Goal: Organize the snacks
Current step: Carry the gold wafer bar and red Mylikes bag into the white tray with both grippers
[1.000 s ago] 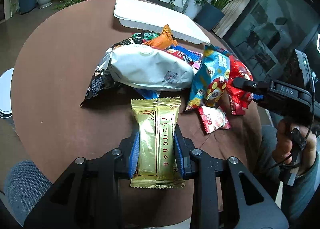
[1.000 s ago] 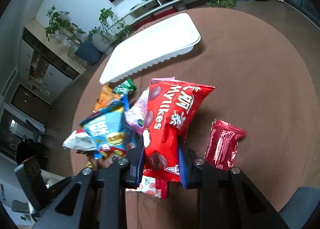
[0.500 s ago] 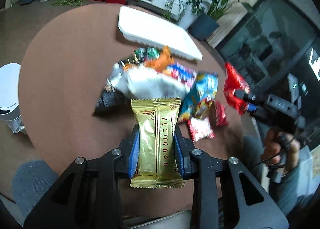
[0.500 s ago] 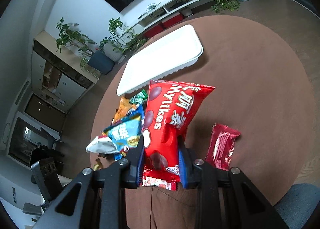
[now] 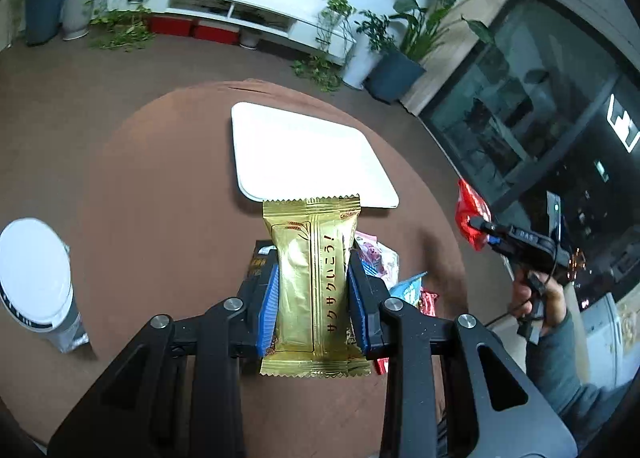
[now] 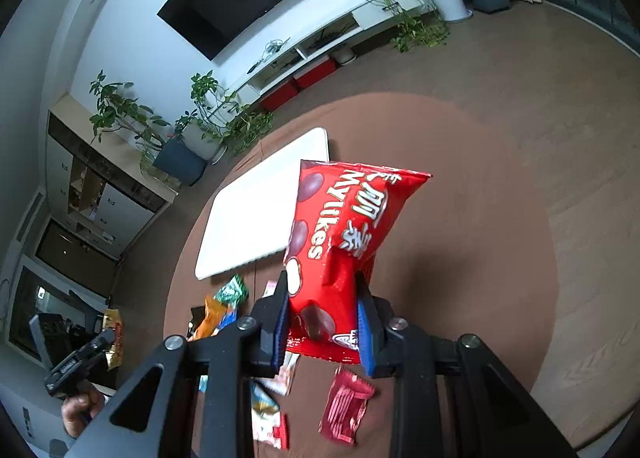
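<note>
Bare brown round table [image 5: 160,226] is seen left and right of the loose snack wrapper pile [image 6: 224,306]. The flat white rectangular tray [image 5: 304,150] lies unobstructed beyond it. A white lidded bin [image 5: 32,278] stands beside the table's left edge.

gold wafer packet [image 5: 311,282]: shiny metallic foil, crimped zigzag ends
red chocolate bag [image 6: 340,242]: glossy plastic film, pretty crinkled
tray [image 5: 304,150]: smooth white plastic, kinda matt
round table [image 5: 160,194]: brown, matt, looks like cloth or felt
gripper fingers [image 5: 269,298]: blue ribbed pads, rubbery-looking, on matt black plastic arms with metal screws
</note>
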`<move>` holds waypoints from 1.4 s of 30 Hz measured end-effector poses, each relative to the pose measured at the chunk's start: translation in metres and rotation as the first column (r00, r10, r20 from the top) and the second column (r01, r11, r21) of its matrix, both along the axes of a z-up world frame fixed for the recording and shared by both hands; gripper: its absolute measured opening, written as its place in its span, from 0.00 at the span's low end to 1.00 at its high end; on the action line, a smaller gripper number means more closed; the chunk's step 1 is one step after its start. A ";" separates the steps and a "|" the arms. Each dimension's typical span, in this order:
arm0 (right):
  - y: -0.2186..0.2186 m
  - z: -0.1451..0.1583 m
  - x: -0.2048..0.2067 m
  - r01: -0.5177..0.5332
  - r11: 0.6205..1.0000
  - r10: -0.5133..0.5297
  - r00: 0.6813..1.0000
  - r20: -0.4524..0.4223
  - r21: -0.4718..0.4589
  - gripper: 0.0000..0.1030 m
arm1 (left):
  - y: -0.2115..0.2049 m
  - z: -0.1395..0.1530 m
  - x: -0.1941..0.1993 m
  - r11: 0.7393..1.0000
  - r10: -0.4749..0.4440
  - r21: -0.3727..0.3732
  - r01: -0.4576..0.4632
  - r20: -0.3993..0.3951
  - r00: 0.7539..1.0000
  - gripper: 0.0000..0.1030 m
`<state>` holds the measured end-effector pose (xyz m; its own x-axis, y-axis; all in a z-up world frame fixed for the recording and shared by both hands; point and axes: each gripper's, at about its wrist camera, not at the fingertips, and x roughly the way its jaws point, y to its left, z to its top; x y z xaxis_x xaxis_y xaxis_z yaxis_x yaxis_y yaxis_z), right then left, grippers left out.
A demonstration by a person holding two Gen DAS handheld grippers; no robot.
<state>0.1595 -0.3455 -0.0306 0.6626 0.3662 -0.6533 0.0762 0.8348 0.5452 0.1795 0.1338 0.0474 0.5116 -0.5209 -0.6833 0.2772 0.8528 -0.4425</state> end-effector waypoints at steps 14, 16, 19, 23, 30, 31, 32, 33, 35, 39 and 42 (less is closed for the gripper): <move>0.072 0.004 0.138 -0.215 0.976 0.215 0.977 -0.015 -0.040 0.29 | -0.053 -0.013 0.183 0.986 -0.048 0.158 0.058 -0.068 0.997 0.28; 0.085 -0.003 0.157 -0.241 0.968 0.239 0.970 -0.041 -0.062 0.29 | -0.063 -0.028 0.201 0.983 -0.048 0.170 0.062 -0.085 0.995 0.28; 0.097 -0.018 0.179 -0.265 0.959 0.257 0.962 -0.088 -0.099 0.29 | -0.077 -0.056 0.211 0.981 -0.027 0.187 0.050 -0.123 0.992 0.28; 0.102 -0.041 0.201 -0.257 0.953 0.233 0.960 -0.157 -0.159 0.29 | -0.082 -0.078 0.227 0.971 -0.001 0.235 0.038 -0.156 0.988 0.28; 0.095 -0.068 0.215 -0.251 0.947 0.209 0.955 -0.211 -0.198 0.30 | -0.099 -0.104 0.231 0.958 -0.015 0.280 0.065 -0.176 0.984 0.28; 0.097 -0.067 0.215 -0.253 0.945 0.210 0.955 -0.211 -0.208 0.30 | -0.103 -0.103 0.228 0.954 -0.021 0.290 0.070 -0.170 0.985 0.28; 0.098 -0.067 0.216 -0.259 0.941 0.212 0.954 -0.213 -0.220 0.30 | -0.109 -0.107 0.227 0.952 -0.025 0.297 0.075 -0.169 0.985 0.28; 0.100 -0.067 0.216 -0.265 0.935 0.215 0.952 -0.219 -0.236 0.32 | -0.112 -0.108 0.223 0.949 -0.024 0.308 0.073 -0.159 0.987 0.28; 0.105 -0.068 0.213 -0.269 0.931 0.216 0.951 -0.222 -0.248 0.34 | -0.116 -0.111 0.223 0.942 -0.025 0.327 0.072 -0.146 0.989 0.28; 0.108 -0.072 0.211 -0.264 0.931 0.207 0.950 -0.232 -0.250 0.43 | -0.122 -0.115 0.222 0.944 -0.021 0.323 0.067 -0.143 0.990 0.29; 0.109 -0.071 0.211 -0.261 0.932 0.205 0.951 -0.230 -0.251 0.51 | -0.122 -0.116 0.224 0.942 -0.018 0.329 0.067 -0.151 0.988 0.29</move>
